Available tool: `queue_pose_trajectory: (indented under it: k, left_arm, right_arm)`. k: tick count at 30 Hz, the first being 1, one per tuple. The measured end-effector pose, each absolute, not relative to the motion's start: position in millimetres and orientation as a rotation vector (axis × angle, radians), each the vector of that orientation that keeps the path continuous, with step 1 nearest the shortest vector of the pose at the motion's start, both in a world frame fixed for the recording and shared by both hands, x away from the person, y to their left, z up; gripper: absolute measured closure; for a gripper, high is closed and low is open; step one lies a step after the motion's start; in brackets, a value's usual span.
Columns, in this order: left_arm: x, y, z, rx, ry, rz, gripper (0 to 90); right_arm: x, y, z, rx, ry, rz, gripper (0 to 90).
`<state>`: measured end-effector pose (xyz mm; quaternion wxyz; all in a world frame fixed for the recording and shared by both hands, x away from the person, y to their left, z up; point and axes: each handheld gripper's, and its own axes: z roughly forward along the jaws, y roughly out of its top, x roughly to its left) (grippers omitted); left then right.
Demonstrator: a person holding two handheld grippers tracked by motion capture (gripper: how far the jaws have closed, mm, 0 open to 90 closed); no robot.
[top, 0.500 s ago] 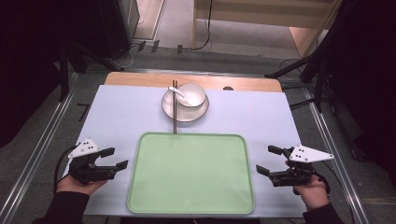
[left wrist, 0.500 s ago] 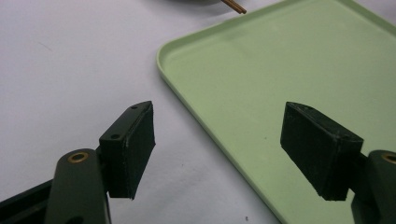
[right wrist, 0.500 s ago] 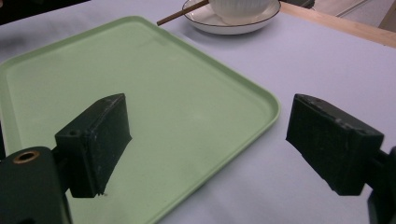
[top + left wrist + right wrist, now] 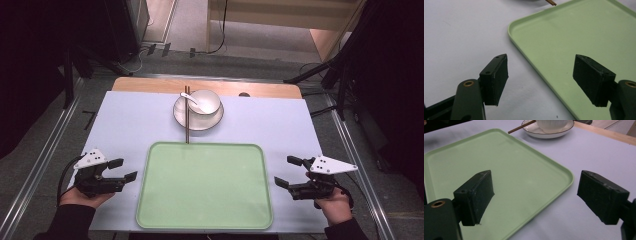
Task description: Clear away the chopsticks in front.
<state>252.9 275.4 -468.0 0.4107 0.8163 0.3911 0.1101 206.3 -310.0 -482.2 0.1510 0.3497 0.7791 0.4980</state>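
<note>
Brown chopsticks lengthwise toward tray

In the left gripper view, the top edge cuts off the chopsticks, so just their tips poke in above the green tray. The tray runs off the right edge too. In the right gripper view, the bowl on the plate beyond the tray loses its top at the edge.
</note>
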Motion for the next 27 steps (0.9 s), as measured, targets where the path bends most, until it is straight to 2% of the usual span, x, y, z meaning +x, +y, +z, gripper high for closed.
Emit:
queue_pose_trajectory:
  k: [7,20,27]
  left_arm:
    - [250.9,273.8,-468.9,2.059,0.983,0.266,31.3]
    - [252.5,276.1,-468.0,2.017,1.06,0.202,42.7]
    - [253.9,273.3,-466.6,2.037,1.058,0.241,38.6]
  right_arm:
    - [206.1,-309.3,-482.3,0.998,2.243,1.424,14.1]
    - [206.2,-309.1,-482.3,0.996,2.246,1.426,14.2]
    - [206.3,-308.3,-482.7,0.996,2.25,1.42,14.2]
